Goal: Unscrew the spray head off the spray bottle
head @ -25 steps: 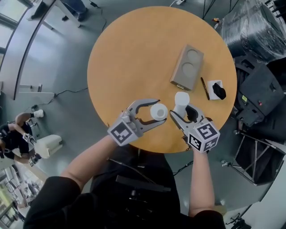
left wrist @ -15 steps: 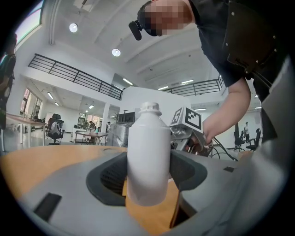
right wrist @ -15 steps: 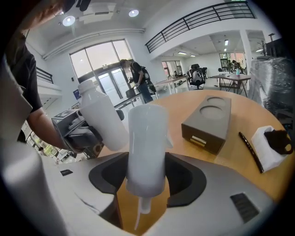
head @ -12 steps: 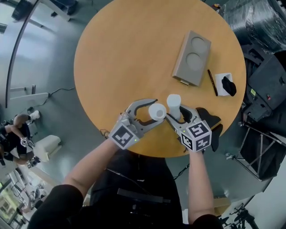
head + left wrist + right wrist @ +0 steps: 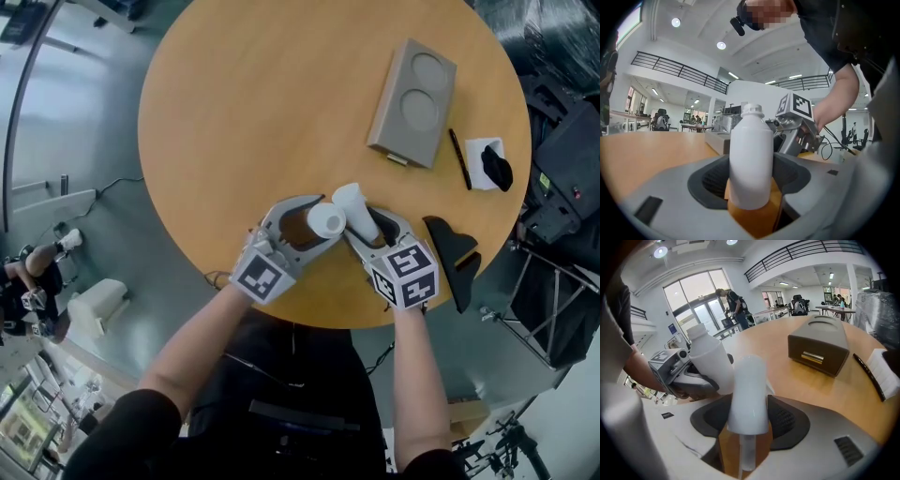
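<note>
My left gripper point(image 5: 322, 221) is shut on the white spray bottle point(image 5: 326, 221), which stands upright in the left gripper view point(image 5: 751, 159) with a bare threaded neck. The spray head point(image 5: 352, 206), a white cap with a thin clear tube under it point(image 5: 747, 394), is clamped in my right gripper point(image 5: 366, 219). It is off the bottle and leans right beside the bottle point(image 5: 710, 364). Both grippers hang low over the near edge of the round wooden table point(image 5: 234, 112).
A grey box point(image 5: 412, 94) with two round recesses lies at the far right of the table. Beside it are a black pen point(image 5: 459, 159) and a white card carrying a black thing point(image 5: 492, 164). A black object point(image 5: 452, 253) sits at the table's right edge.
Both grippers have come down toward the table with the bottle and the spray head. The two parts now sit closer together, with the spray head leaning toward the bottle.
</note>
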Demonstrator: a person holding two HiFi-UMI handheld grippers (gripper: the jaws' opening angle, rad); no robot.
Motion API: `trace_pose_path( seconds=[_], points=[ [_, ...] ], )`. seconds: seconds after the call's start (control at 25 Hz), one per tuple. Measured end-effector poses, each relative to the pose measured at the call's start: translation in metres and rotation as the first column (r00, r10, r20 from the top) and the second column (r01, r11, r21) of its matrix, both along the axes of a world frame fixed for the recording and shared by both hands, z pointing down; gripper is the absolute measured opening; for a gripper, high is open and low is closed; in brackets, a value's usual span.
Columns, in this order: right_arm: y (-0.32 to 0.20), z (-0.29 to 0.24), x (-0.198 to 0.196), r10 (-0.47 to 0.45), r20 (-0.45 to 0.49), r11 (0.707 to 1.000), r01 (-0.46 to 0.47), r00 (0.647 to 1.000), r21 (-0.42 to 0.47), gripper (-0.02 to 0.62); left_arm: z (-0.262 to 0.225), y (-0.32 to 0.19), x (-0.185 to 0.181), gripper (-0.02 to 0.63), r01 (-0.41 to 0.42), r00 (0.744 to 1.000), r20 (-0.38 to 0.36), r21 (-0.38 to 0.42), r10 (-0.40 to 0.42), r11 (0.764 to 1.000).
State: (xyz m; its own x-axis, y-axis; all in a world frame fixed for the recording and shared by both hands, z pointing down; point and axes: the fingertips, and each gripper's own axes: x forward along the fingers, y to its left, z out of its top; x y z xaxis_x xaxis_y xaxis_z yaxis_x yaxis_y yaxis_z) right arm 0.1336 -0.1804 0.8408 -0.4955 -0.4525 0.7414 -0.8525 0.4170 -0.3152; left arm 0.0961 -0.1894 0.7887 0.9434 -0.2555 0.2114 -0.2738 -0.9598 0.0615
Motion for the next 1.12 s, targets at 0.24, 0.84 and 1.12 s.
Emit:
trace_pose_path(
  seconds=[0.24, 0.84, 1.12],
  points=[
    [0.005, 0.009, -0.002, -0.032, -0.079, 0.999, 0.032, 0.996, 0.001, 0.255, 0.006, 0.007, -0.002, 0.31, -0.003, 1.0, 0.028, 0.01, 0.003, 1.0],
    [0.015, 0.008, -0.017, -0.064, -0.141, 0.998, 0.065, 0.988, 0.003, 0.258, 0.009, 0.013, -0.027, 0.308, 0.018, 0.997, 0.074, -0.009, -0.017, 1.0],
    [0.019, -0.01, -0.026, -0.079, -0.107, 0.996, 0.082, 0.991, 0.026, 0.31, 0.003, 0.012, -0.027, 0.308, 0.013, 0.999, 0.03, -0.011, -0.012, 1.0]
  ],
)
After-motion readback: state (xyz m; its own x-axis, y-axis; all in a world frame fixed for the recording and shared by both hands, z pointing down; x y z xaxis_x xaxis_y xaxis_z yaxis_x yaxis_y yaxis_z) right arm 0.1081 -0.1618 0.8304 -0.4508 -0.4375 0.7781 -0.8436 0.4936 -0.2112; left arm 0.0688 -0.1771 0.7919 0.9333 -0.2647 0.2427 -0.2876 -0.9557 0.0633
